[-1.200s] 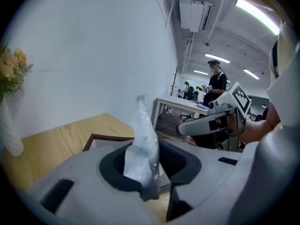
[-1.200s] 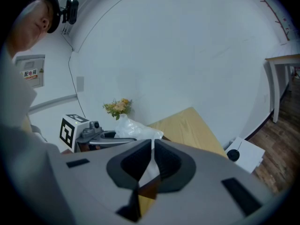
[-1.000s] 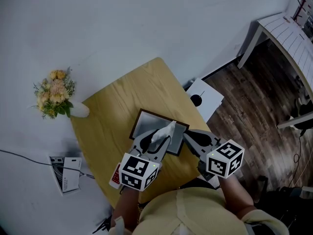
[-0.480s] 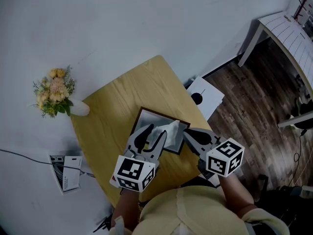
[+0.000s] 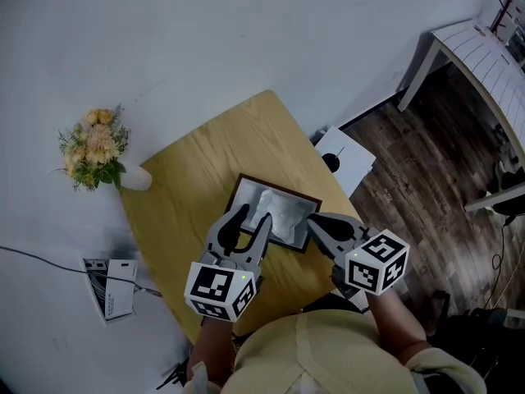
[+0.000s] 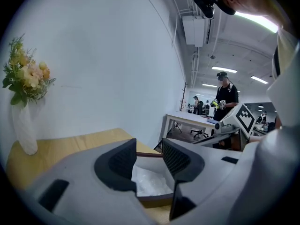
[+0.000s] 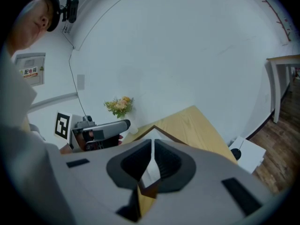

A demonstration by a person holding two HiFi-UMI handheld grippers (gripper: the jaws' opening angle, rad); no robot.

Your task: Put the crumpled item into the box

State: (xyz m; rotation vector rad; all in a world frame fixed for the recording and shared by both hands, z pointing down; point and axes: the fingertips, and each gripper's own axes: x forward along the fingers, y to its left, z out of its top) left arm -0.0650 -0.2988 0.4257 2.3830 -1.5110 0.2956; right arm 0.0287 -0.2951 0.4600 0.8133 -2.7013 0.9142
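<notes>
The crumpled white item (image 5: 279, 208) lies inside the shallow dark-rimmed box (image 5: 271, 185) on the wooden table (image 5: 197, 171). My left gripper (image 5: 253, 218) hovers over the box's near left edge with its jaws wide open and nothing between the pads. In the left gripper view the crumpled item (image 6: 148, 182) shows in the box (image 6: 151, 155) beyond the left gripper (image 6: 149, 161). My right gripper (image 5: 317, 222) sits at the box's right edge. In the right gripper view the right gripper (image 7: 153, 149) has its jaws nearly together on the box wall (image 7: 149, 174).
A white vase of yellow flowers (image 5: 95, 149) stands at the table's far left corner. On the floor lie a white carton (image 5: 345, 162) to the right and a small device with a cable (image 5: 111, 289) to the left. A white table (image 5: 480, 49) stands far right.
The left gripper let go of the crumpled item, which dropped into the box. The gripper then drew back toward the person with open jaws. The right gripper stayed put.
</notes>
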